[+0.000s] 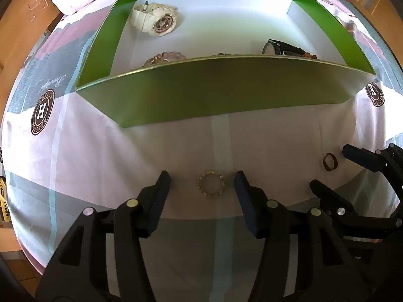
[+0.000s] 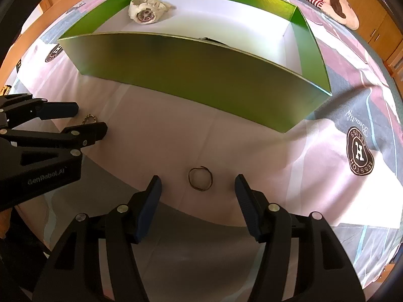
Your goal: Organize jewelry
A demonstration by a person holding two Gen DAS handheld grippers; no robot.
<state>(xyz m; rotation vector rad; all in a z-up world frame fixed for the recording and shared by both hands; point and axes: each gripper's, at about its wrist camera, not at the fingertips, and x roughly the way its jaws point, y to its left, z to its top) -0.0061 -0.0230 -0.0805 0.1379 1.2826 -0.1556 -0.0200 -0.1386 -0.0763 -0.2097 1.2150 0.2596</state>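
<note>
A gold beaded ring-bracelet (image 1: 211, 184) lies on the cloth between the fingers of my open left gripper (image 1: 202, 185). A thin dark loop bracelet (image 2: 200, 178) lies between the fingers of my open right gripper (image 2: 198, 183); it also shows in the left wrist view (image 1: 330, 161). The green box (image 1: 221, 93) stands just beyond, holding a white watch (image 1: 154, 19), a black watch (image 1: 279, 47) and beaded bracelets (image 1: 165, 58). The right gripper (image 1: 335, 170) sits at the right of the left wrist view. The left gripper (image 2: 89, 118) straddles the gold bracelet (image 2: 89, 119) in the right wrist view.
The box (image 2: 201, 75) sits on a pink and grey patterned cloth (image 1: 75, 163) with round logos (image 1: 42, 112). A striped plush toy (image 2: 335, 2) lies behind the box at the right. Wooden furniture (image 1: 17, 25) surrounds the cloth.
</note>
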